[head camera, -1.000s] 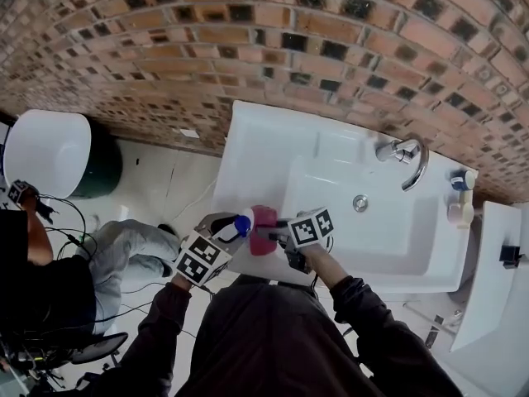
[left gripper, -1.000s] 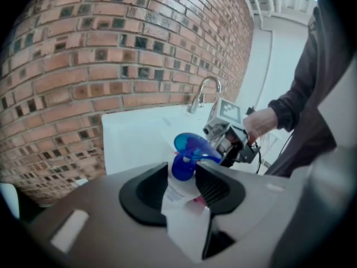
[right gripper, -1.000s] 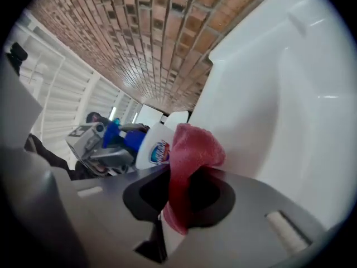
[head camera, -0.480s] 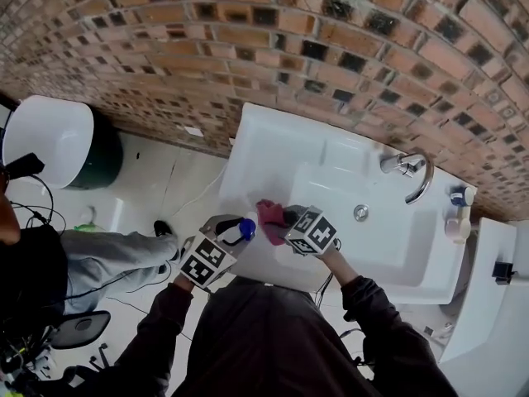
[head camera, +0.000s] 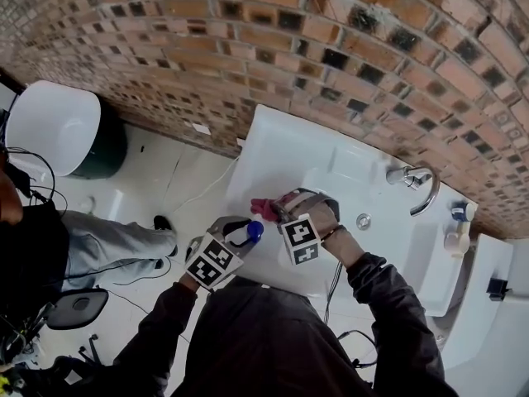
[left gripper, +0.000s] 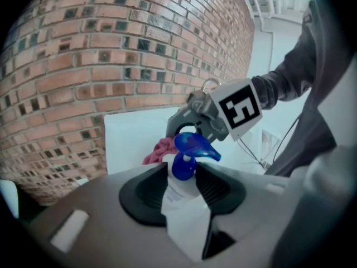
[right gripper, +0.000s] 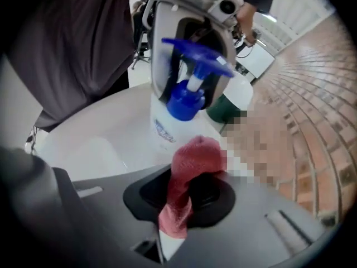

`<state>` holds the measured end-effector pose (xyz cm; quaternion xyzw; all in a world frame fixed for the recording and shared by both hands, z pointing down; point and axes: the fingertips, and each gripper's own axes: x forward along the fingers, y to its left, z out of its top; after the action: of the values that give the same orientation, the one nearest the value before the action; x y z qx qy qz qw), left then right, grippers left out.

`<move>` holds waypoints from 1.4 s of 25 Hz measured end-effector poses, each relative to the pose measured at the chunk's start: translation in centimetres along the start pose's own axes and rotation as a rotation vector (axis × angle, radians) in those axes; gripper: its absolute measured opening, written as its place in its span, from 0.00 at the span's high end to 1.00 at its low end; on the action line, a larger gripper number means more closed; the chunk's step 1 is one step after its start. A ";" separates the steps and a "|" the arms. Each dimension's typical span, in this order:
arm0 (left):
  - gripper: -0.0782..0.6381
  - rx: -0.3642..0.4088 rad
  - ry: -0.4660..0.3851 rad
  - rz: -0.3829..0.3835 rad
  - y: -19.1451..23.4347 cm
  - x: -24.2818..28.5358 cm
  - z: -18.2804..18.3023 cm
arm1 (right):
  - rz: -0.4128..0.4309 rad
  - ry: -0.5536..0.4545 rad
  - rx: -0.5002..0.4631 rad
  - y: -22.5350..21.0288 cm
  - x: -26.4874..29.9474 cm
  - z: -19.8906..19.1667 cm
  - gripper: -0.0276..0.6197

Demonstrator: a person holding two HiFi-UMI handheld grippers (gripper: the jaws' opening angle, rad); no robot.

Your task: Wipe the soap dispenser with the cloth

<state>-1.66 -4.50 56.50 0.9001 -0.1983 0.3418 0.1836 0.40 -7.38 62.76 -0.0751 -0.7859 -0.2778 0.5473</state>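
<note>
Head view put the whole play over the front left corner of the sink (head camera: 273, 151). The left gripper (head camera: 246, 232) was clamped on the soap dispenser (head camera: 254, 231), its jaws propped fairly wide by the bottle's body. The right gripper (head camera: 279, 210) had its jaws nearly together, pinching the red cloth (head camera: 264, 208).

Left gripper view showed the bottle lying along that gripper's jaws, with the blue pump (left gripper: 192, 147) past the fingertips at the outer end. The long axis looked tilted rather than plumb. Right gripper view looked back the other way: the cloth's bunched tip stood proud of the pads and aimed at the white flank below the pump. It was right up against the bottle, though whether it actually touched could not be told.

So the bottle lay dead ahead of the cloth hand, which sat further in over the sink. The right hand was clearly the one placed to do the rubbing, while the left served as the holder.

Strokes would probably want to run along the bottle's length, below the pump and clear of the left jaws gripping its sides. Room looked fair. The open basin stretched away toward the faucet (head camera: 416, 180) at the sink's far right, and the brick wall (head camera: 248, 48) stood well behind the sink. The tight spots were the sink's front rim beneath both grippers and the two marker cubes crowding each other.
</note>
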 end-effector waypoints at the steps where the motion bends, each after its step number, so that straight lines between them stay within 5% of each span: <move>1: 0.66 -0.001 -0.001 0.002 0.0 0.0 0.0 | 0.009 0.021 -0.035 0.4 0.8 -0.3 0.86; 8: 0.66 -0.008 -0.006 -0.002 -0.1 0.0 0.0 | 0.015 0.122 -0.267 1.5 4.6 -1.4 0.86; 11: 0.66 -0.017 -0.013 -0.002 0.0 0.0 0.1 | 0.023 0.136 -0.258 1.5 5.0 -1.7 0.86; 19: 0.65 -0.070 -0.040 0.038 0.1 0.1 0.0 | -0.124 0.010 0.290 -0.8 -2.7 -0.5 0.86; 25: 0.64 -0.118 -0.084 0.067 0.0 -0.8 0.1 | -0.194 -0.394 0.879 -0.6 -11.2 2.7 0.86; 30: 0.64 -0.149 -0.151 0.132 -0.3 -2.9 0.3 | -0.237 -0.551 1.057 0.6 -14.7 4.0 0.86; 35: 0.64 -0.130 -0.196 0.175 -2.1 -5.2 0.7 | -0.276 -0.580 1.077 2.2 -15.6 5.2 0.86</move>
<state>-3.84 -1.81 52.05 0.8946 -0.3146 0.2534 0.1910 3.19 0.06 48.21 0.2410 -0.9347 0.1209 0.2318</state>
